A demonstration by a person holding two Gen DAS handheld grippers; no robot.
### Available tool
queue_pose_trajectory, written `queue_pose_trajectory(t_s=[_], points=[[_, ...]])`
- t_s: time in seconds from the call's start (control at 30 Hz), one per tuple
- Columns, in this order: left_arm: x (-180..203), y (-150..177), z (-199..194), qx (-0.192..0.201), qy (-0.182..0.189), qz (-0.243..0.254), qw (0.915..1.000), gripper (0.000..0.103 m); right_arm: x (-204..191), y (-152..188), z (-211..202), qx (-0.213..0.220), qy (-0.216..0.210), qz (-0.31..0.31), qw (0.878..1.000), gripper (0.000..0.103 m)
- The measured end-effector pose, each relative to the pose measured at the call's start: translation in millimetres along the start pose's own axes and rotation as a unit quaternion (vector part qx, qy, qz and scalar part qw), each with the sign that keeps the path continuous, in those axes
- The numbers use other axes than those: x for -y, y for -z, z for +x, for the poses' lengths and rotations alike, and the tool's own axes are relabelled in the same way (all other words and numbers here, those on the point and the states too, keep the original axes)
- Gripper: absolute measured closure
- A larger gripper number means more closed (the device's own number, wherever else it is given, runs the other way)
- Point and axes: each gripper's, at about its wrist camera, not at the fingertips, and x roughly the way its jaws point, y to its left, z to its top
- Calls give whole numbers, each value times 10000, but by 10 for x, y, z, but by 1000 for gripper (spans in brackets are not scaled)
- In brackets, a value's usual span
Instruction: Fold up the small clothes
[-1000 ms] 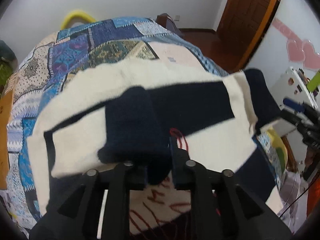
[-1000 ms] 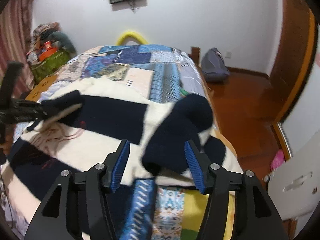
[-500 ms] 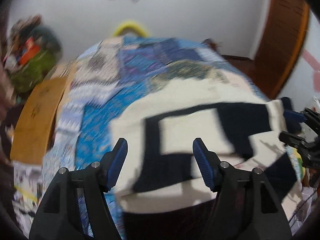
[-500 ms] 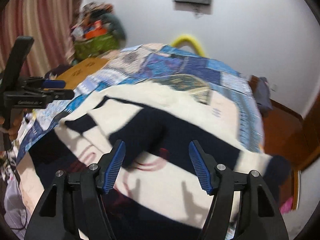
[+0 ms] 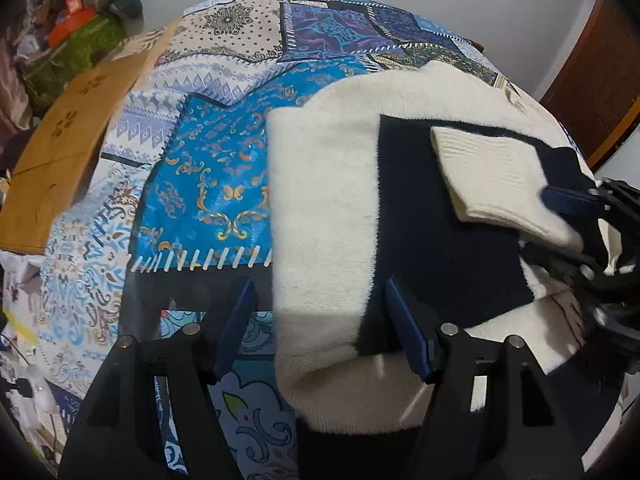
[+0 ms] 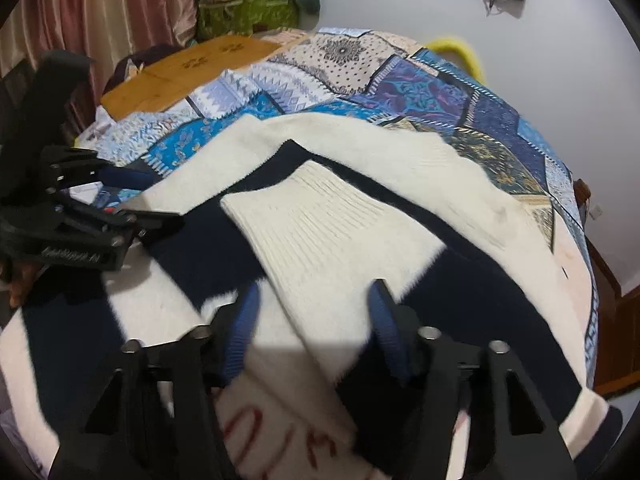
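Observation:
A cream and navy knitted sweater (image 5: 328, 184) lies on the patchwork bedspread (image 5: 208, 176), also seen in the right wrist view (image 6: 360, 152). A cream ribbed sleeve (image 5: 492, 172) lies folded across its navy band, also in the right wrist view (image 6: 320, 224). My left gripper (image 5: 320, 320) is open, its jaws straddling the sweater's left edge. My right gripper (image 6: 312, 320) is open, its jaws either side of the folded sleeve's end. Each gripper shows in the other's view, the right one (image 5: 576, 200) and the left one (image 6: 120, 184). Red lettering (image 6: 280, 436) shows near the hem.
An orange-brown board (image 5: 60, 152) lies at the bed's left side. A green bag with clutter (image 6: 244, 12) stands by the pink curtain (image 6: 100, 12). A wooden door (image 5: 600, 76) is at the right. A yellow headboard rail (image 6: 460, 46) is at the far end.
Both grippers have let go of the navy cuffs they held and opened. The sleeves now lie folded over the sweater. Both grippers moved left along the garment.

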Motion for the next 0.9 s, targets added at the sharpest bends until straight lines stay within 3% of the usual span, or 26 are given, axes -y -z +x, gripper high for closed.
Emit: queue_pose_trajectory(t_s=[0.03, 0.13, 0.3, 0.57, 0.8, 0.9], points=[[16, -16, 4, -4, 12, -3, 10000, 36, -7, -21, 36, 39, 47, -15, 10000, 64], [13, -2, 13, 8, 46, -12, 10000, 36, 19, -24, -12, 59, 134, 81, 9999, 91], [36, 6, 22, 8, -7, -44, 10000, 36, 284, 81, -263, 322, 258, 590, 9974, 93], [158, 13, 3, 95, -422, 253, 9987, 35, 900, 667, -983, 776, 756, 1656, 9802, 93], [185, 16, -6, 113, -611, 319, 9976, 33, 1277, 1206, -1199, 441, 922, 2306, 9677, 91], [190, 12, -8, 114, -683, 333, 9970, 32, 1340, 1406, -1236, 286, 1060, 2398, 9646, 86]])
